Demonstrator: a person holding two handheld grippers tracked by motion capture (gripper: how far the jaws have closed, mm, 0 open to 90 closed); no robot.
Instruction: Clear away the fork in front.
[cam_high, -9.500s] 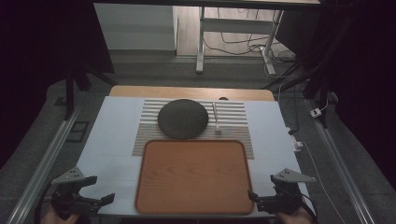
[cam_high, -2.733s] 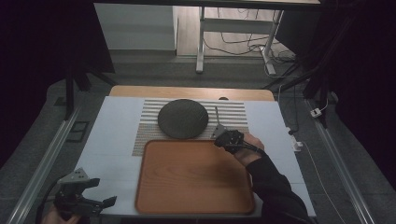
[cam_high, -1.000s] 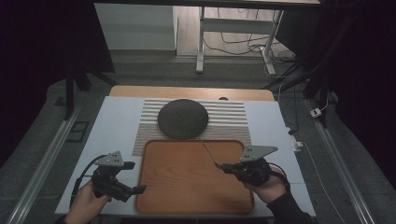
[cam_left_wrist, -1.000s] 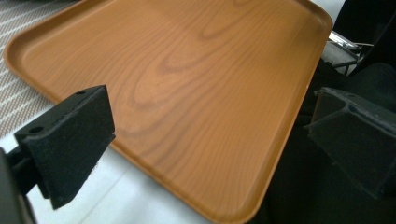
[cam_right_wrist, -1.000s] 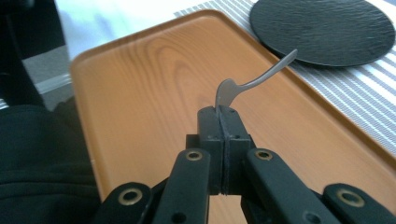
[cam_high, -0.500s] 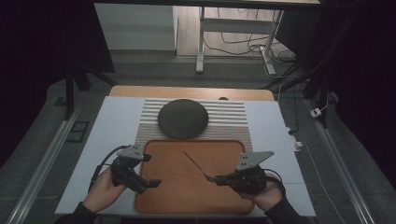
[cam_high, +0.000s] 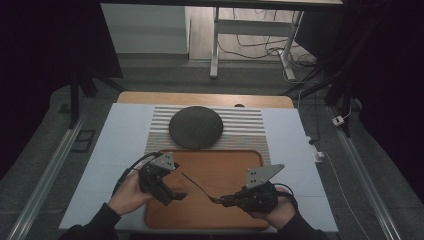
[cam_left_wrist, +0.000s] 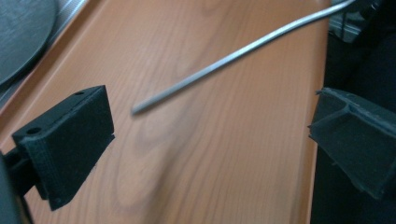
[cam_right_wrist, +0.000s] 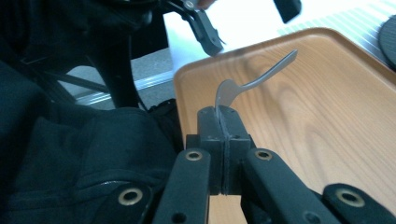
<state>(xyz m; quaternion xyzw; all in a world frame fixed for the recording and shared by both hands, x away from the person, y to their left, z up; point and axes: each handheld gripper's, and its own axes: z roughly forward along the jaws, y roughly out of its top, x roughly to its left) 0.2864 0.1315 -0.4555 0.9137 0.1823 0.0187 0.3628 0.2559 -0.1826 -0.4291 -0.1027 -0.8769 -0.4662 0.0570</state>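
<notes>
I count two grippers in my hands, the left gripper (cam_high: 172, 196) and the right gripper (cam_high: 226, 201). One metal utensil (cam_high: 198, 184) is there, a thin spoon-like piece. One wooden tray (cam_high: 220, 167), one dark round plate (cam_high: 195, 127), one striped placemat (cam_high: 245, 128) and one pale table mat (cam_high: 122, 135) make up everything else I see

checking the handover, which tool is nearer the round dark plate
Left. The left tool sits over the wooden tray's left edge, nearer the round dark plate; the right tool is lower, near the tray's front.
</notes>
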